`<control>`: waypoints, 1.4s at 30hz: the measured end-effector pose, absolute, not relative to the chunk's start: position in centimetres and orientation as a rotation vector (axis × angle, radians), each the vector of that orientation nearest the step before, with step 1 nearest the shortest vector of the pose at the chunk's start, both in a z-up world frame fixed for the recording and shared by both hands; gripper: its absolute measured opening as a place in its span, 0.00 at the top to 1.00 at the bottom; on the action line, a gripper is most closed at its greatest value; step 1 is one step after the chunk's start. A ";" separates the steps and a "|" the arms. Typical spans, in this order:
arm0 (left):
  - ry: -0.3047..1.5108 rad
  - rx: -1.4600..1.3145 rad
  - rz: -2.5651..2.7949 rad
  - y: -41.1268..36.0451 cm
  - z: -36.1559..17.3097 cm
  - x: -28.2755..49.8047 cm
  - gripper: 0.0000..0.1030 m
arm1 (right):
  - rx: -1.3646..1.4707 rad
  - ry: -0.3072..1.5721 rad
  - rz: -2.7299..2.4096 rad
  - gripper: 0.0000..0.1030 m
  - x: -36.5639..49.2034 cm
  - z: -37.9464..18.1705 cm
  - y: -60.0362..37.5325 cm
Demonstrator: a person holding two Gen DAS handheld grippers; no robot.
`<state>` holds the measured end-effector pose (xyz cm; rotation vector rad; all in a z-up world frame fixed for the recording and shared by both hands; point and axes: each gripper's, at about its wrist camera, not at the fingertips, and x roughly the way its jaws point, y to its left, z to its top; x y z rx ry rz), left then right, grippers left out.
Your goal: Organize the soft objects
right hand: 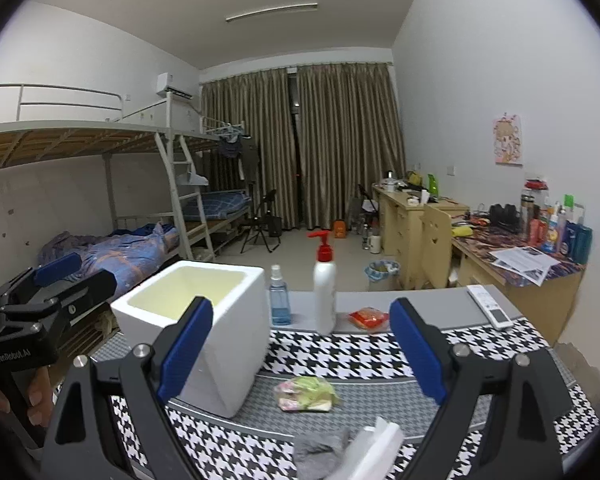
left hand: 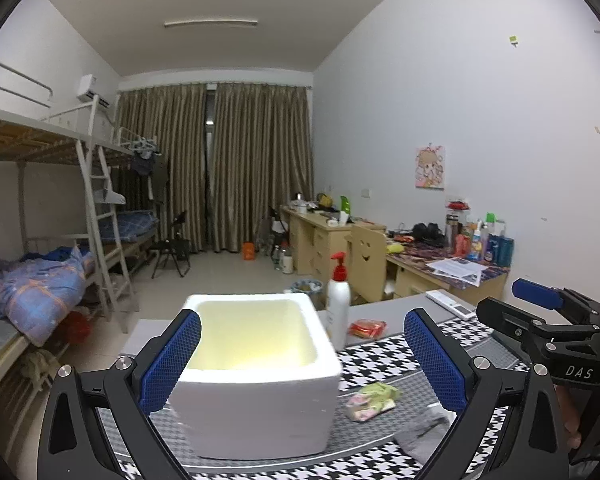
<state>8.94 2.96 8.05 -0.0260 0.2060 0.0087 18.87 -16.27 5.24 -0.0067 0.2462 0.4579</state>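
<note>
While the left gripper [left hand: 302,364] is hovering with its jaws spread wide and empty, the white foam box [left hand: 256,376] is sitting between its blue pads, its left wall just beside the left pad. The right gripper [right hand: 300,360] is likewise gaping open, holding nothing. At its six o'clock a green-and-pink soft packet [right hand: 306,394] is lying on the houndstooth table [right hand: 360,356], a grey cloth [right hand: 320,450] nearer still. At twelve o'clock a red-pump bottle [right hand: 325,286] is standing, a red packet [right hand: 368,319] at one o'clock.
</note>
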 end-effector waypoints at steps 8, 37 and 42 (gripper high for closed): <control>0.221 -0.015 -0.052 0.7 7.6 9.8 0.01 | 0.008 0.252 0.403 0.10 18.6 4.9 -18.4; 0.303 0.047 -0.136 -3.5 4.8 12.5 0.01 | 0.044 0.293 0.312 0.10 18.9 2.3 -22.8; 0.327 0.056 -0.151 -4.1 4.2 13.0 0.01 | 0.041 0.306 0.308 0.10 19.0 1.7 -23.1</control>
